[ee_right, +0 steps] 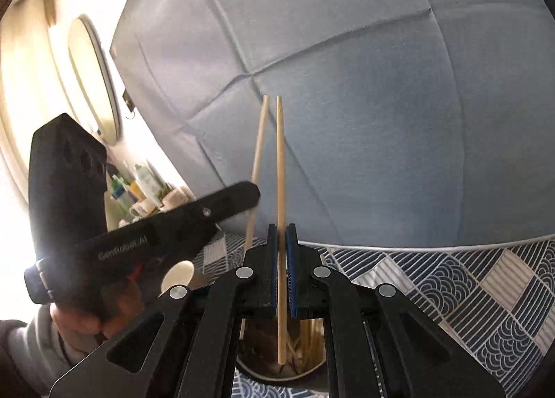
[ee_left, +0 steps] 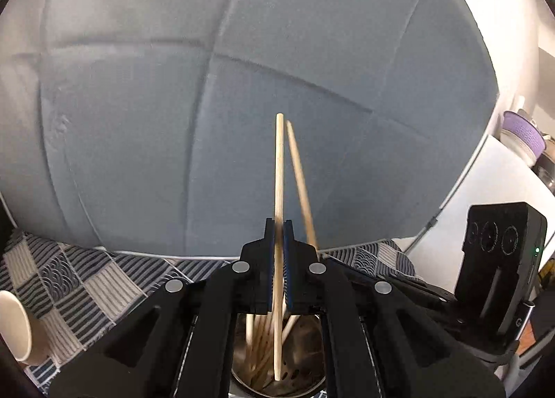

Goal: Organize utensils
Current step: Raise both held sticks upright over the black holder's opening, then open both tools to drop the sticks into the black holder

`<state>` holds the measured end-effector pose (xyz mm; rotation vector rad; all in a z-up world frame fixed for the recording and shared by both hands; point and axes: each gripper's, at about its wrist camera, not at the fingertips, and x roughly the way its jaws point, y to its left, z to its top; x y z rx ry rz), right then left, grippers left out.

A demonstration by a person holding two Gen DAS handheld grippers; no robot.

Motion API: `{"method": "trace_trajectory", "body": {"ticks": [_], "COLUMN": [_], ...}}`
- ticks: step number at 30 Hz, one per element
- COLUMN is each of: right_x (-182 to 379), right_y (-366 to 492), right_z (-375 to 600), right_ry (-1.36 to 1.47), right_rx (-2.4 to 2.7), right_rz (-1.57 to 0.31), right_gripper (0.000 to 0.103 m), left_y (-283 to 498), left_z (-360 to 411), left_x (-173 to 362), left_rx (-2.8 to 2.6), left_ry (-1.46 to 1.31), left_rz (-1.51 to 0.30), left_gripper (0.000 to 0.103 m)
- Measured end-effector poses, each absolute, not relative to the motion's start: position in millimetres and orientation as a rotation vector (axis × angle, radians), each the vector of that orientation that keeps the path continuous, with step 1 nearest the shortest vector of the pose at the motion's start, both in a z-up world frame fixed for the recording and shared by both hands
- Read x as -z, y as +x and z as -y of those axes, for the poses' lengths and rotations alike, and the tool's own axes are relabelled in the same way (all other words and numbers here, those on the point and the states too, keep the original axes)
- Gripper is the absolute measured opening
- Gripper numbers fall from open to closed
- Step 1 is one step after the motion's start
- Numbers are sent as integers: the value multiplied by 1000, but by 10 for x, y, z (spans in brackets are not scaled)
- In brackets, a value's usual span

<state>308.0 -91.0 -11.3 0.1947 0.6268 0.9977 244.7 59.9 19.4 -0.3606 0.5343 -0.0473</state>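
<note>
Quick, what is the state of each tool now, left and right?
Left tool: closed on a chopstick.
Right tool: closed on another chopstick.

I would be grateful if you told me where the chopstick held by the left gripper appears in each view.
Left wrist: chopstick upright at centre, clamped in the left gripper.
Right wrist: left of centre, the thinner-looking stick leaning behind that gripper.
Shared landmark: blue quilted cushion.
</note>
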Motion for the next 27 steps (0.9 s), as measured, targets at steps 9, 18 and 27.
{"method": "trace_trajectory", "body": {"ticks": [9, 18, 27], "right_x": [363, 407, 241], "right_y": [3002, 2897, 2812], "right_z": [916, 985, 1191], "right_ry": [196, 156, 162], "right_rx": [-968, -937, -846], "right_rz": [-619, -636, -621], "right_gripper": [5, 8, 38], "left_y": [2415, 2314, 2087], "left_z": [-491, -520, -603], "left_x": [25, 130, 55], "left_rx": [47, 41, 0], "left_ry": [-268, -273, -297], "left_rz": [-530, -538, -537], "left_gripper": [5, 5, 42]}}
